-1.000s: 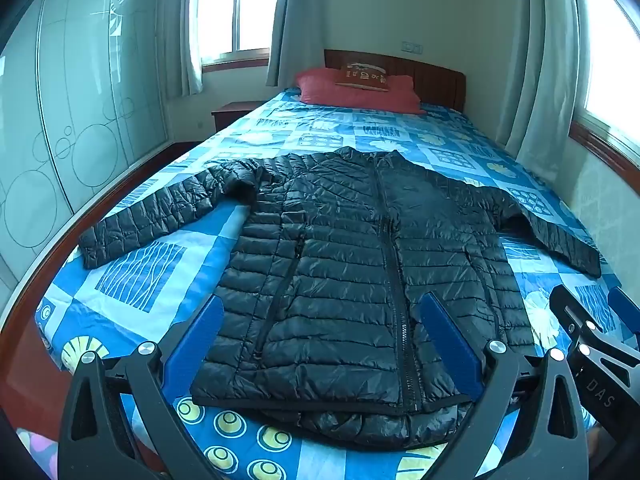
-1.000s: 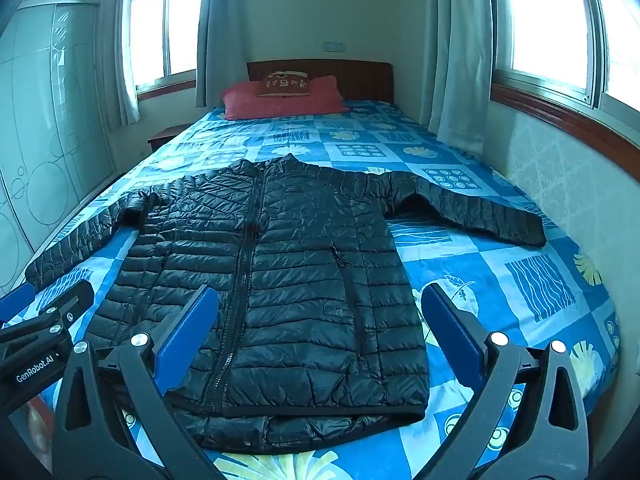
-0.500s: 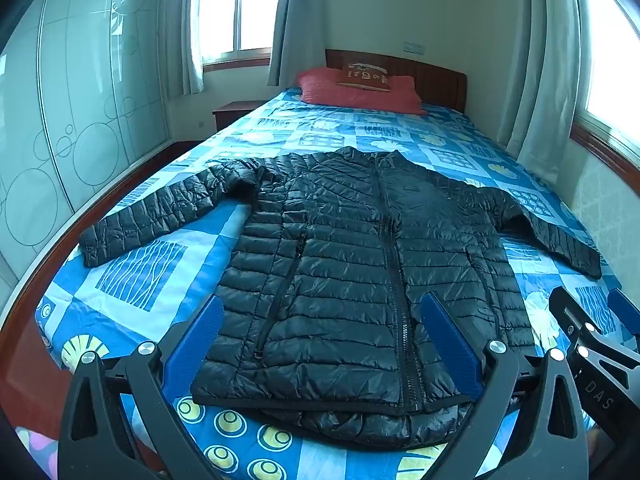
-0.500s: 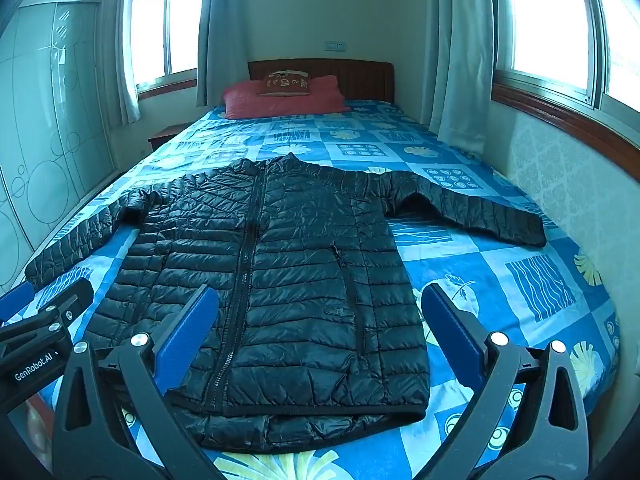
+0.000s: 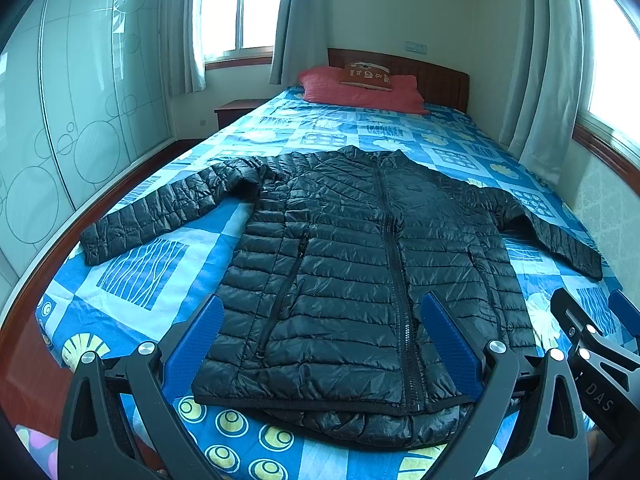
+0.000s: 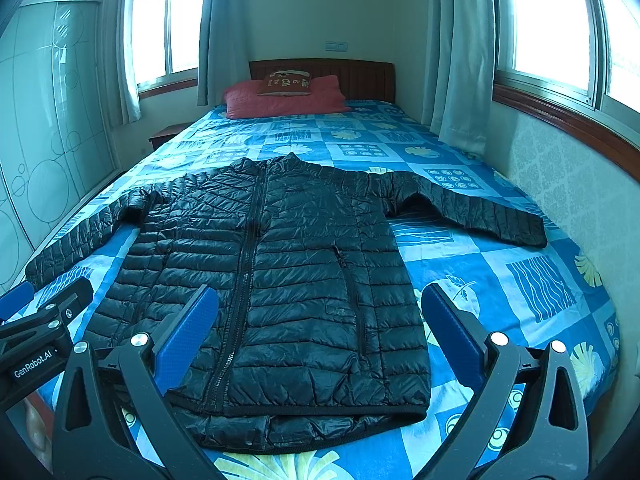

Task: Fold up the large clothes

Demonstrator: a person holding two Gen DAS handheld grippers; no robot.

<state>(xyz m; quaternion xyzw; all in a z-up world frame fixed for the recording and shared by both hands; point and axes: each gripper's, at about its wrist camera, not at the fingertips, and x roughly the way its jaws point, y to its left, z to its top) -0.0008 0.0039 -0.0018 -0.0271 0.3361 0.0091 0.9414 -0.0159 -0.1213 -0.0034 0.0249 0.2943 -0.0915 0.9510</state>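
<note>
Left wrist view: a black quilted jacket (image 5: 360,264) lies flat and zipped on a bed (image 5: 136,276) with a blue patterned cover, collar toward the headboard (image 5: 436,76), hem at the near edge, both sleeves spread outward. The left gripper (image 5: 326,344) hangs above the hem with its 2 blue-padded fingers (image 5: 196,344) spread wide, holding nothing. Part of the right gripper (image 5: 592,344) shows at the right edge. A red pillow (image 5: 360,92) and a small cushion (image 5: 366,76) rest at the head of the bed. Right wrist view: the jacket (image 6: 288,276) again lies face up, its right-hand sleeve (image 6: 468,208) reaching toward the wall side. The right gripper (image 6: 320,340) is poised over the hem, fingers (image 6: 452,336) wide apart and empty. The left gripper (image 6: 44,320) enters at the left edge.
</note>
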